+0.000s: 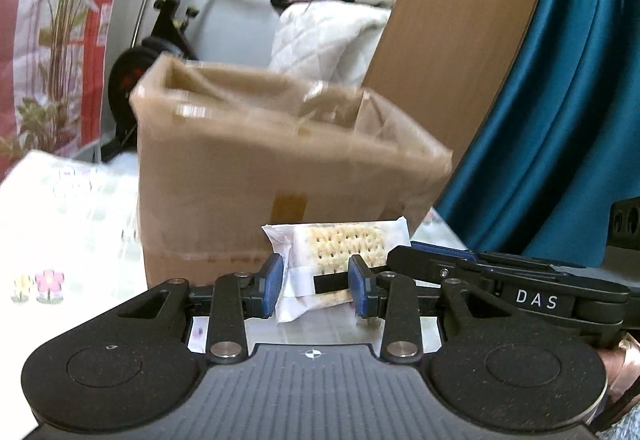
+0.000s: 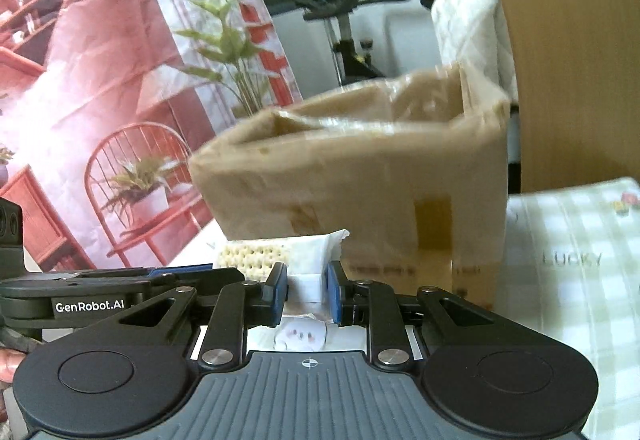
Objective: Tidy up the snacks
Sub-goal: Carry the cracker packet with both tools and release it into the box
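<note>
A white snack packet with pale crackers (image 1: 340,256) is held between both grippers, in front of an open brown cardboard box (image 1: 280,167). My left gripper (image 1: 318,286) is shut on one end of the packet. My right gripper (image 2: 307,294) is shut on the packet's other end (image 2: 308,264). The box (image 2: 360,175) stands just behind, lined with clear plastic, top open. Each view shows the other gripper's fingers alongside the packet: the right gripper (image 1: 500,280) in the left wrist view, the left gripper (image 2: 120,288) in the right wrist view.
A checked tablecloth (image 2: 568,280) with flower prints covers the table. A wooden panel (image 1: 460,19) and a blue curtain (image 1: 560,119) stand to the right of the box. An exercise bike (image 1: 168,23) and plant (image 2: 224,39) are behind.
</note>
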A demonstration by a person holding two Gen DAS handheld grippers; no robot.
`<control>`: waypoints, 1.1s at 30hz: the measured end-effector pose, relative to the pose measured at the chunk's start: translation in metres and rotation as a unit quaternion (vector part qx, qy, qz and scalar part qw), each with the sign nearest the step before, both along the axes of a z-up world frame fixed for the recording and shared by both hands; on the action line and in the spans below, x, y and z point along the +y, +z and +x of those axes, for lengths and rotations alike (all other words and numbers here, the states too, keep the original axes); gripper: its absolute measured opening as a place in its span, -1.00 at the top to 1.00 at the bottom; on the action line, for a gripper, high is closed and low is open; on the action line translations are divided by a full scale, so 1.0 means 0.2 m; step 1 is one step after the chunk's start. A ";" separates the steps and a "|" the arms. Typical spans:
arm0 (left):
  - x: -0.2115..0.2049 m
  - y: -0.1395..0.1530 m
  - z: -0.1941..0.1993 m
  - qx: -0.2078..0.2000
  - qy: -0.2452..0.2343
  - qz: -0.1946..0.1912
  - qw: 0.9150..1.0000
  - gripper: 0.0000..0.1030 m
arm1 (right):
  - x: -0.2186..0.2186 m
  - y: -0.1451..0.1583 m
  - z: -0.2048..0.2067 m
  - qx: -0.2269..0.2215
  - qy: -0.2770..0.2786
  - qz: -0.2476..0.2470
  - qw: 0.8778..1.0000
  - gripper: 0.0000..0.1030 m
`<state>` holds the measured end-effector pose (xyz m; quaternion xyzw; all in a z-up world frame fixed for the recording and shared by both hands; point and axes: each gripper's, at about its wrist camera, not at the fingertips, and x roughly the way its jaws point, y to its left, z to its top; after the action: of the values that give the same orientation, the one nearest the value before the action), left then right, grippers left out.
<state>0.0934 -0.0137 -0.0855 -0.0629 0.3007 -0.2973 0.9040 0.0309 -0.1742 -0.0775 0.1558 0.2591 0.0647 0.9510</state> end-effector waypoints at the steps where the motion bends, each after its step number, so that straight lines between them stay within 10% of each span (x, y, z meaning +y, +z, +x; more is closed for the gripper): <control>1: 0.00 0.03 0.01 -0.005 -0.001 -0.001 1.000 0.27 | 0.00 0.03 0.01 -0.005 0.001 -0.003 1.000 0.60; 14: -0.22 0.21 0.35 -0.058 -0.006 -0.005 0.998 0.27 | -0.22 0.28 0.35 -0.055 -0.009 -0.041 0.998 0.60; 33: -0.39 0.05 0.63 -0.017 -0.023 0.026 0.999 0.14 | -0.39 0.06 0.59 -0.015 -0.039 -0.050 0.998 0.52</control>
<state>0.2186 -0.0916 -0.0746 -0.0279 0.2946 -0.3109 0.9032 0.1482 -0.2528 -0.0647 0.1167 0.2412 0.0166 0.9633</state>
